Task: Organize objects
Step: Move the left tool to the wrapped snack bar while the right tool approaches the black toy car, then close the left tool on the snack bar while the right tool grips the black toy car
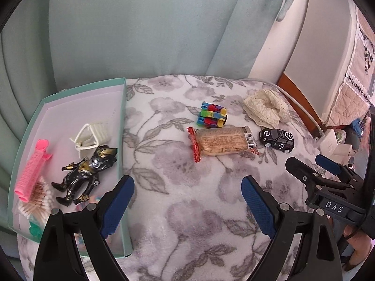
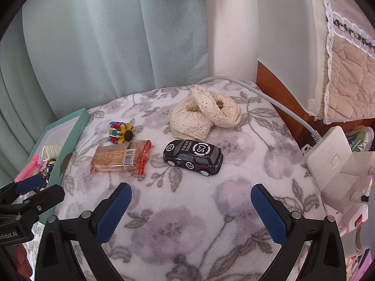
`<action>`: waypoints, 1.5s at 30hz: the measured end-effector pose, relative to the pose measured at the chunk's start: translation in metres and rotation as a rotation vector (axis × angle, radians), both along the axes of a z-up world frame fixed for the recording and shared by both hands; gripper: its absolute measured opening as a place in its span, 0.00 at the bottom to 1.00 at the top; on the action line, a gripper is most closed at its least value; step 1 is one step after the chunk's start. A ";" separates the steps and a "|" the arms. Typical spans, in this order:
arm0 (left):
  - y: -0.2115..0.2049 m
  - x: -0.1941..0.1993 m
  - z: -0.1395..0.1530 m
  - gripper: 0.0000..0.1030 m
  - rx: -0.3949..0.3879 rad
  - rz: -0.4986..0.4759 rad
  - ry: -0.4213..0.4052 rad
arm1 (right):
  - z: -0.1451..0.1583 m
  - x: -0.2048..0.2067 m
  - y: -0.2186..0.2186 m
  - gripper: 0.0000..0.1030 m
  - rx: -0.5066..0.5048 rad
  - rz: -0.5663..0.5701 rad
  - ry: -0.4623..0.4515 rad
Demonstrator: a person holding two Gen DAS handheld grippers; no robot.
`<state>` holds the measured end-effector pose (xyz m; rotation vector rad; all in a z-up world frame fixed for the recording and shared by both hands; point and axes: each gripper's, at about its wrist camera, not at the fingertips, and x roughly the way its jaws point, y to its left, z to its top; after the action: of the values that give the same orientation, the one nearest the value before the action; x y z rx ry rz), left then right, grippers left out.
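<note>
While both my left tool (image 1: 187, 201) and right tool (image 2: 191, 207) hang open and empty, the tray (image 1: 123, 126) at left holds several things; snack pack (image 1: 222, 144), toy car (image 2: 193, 157), block toy (image 1: 213, 114) and lace scrunchies (image 2: 204, 114) remain on the blanket (image 1: 187, 222).

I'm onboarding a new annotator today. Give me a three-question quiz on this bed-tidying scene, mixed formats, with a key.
1. True or false: the black toy car already lies inside the teal tray.
2. Multiple choice: which item lies in the tray? A) the lace fabric B) the pink hair roller C) the wrapped snack bar
3. Fill in: the left gripper and the right gripper both have their jaws ____ and hold nothing.

Key
1. False: it sits on the floral blanket, to the right of the snack bar.
2. B
3. open
</note>
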<state>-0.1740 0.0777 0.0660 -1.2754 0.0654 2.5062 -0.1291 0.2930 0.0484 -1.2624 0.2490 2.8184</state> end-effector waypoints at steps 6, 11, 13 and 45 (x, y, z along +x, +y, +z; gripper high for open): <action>0.026 -0.019 -0.012 0.90 -0.030 -0.067 -0.036 | -0.011 -0.015 0.009 1.00 0.013 -0.001 -0.027; 0.047 -0.039 -0.022 0.90 -0.079 -0.116 -0.053 | -0.021 -0.029 0.013 1.00 0.026 0.015 -0.053; 0.054 -0.048 -0.026 0.90 -0.097 -0.127 -0.058 | -0.025 -0.035 0.013 1.00 0.031 0.022 -0.062; 0.064 -0.080 -0.037 0.68 -0.065 -0.101 -0.052 | -0.033 -0.066 0.003 0.89 0.070 0.081 -0.054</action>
<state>-0.2538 0.1420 0.0288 -1.3282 0.1959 2.4024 -0.1953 0.2963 0.0155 -1.3612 0.0983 2.8267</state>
